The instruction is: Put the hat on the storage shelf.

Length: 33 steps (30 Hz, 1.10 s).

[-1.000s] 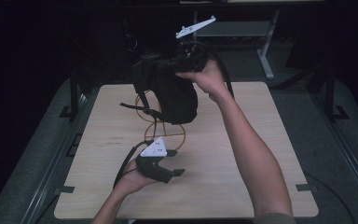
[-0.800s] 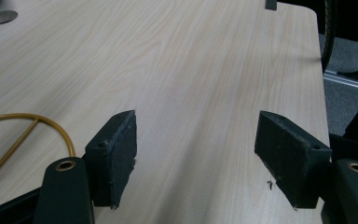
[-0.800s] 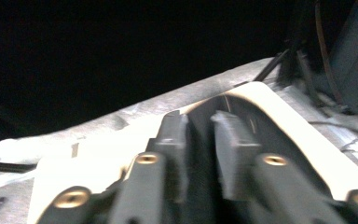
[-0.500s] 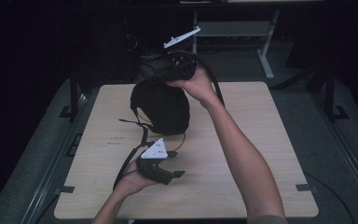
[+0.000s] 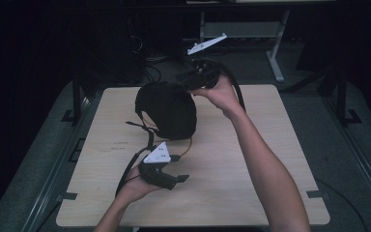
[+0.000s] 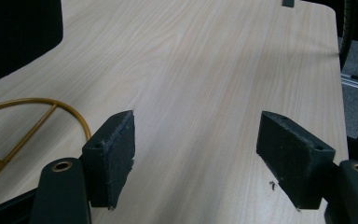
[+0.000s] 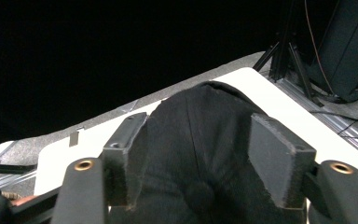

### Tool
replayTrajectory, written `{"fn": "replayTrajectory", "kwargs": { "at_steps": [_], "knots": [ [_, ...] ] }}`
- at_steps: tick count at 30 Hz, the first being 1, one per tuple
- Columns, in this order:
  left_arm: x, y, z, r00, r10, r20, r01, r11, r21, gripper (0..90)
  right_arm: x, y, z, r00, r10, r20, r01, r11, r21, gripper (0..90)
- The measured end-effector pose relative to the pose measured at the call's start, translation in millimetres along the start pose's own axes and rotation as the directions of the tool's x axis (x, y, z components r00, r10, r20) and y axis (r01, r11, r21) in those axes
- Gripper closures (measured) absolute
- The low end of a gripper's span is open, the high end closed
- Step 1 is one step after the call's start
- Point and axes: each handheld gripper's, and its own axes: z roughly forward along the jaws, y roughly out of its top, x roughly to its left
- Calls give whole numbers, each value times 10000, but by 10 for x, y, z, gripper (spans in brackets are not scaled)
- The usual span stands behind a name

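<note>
High view sitting above person's side of table [image 5: 251,203], facing forward and down, taking in whole tabletop from some way off. Left gripper view riding low and close over table [image 6: 223,70], looking along its pads [image 6: 114,154] across bare wood, black bag [image 6: 18,37] edging upper left corner. Right gripper view hovering close above black bag [image 7: 205,154], facing table's far edge [image 7: 261,77]. All three sharing black bag [image 5: 166,108] and table.

Both grippers are black: the left gripper [image 5: 175,175] carries a pale grey three-cornered plate, brass-ringed screw holes beside its dark padded jaws; bare forearms.
</note>
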Motion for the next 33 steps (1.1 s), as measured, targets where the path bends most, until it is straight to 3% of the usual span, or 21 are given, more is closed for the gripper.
{"fn": "replayTrajectory", "kwargs": {
  "at_steps": [8, 33],
  "knots": [
    [5, -20, 15, 10000, -78, -60, 79, 9999, 76, 263, -19, -126, -148, 10000, 33, 36, -33, 10000, 37, 290],
    [10, -46, 15, 9999, -6, -122, 8, 9999, 154, 258, -45, -473, -503, 9994, 272, 223, -271, 9996, -79, 251]
  ]
}}
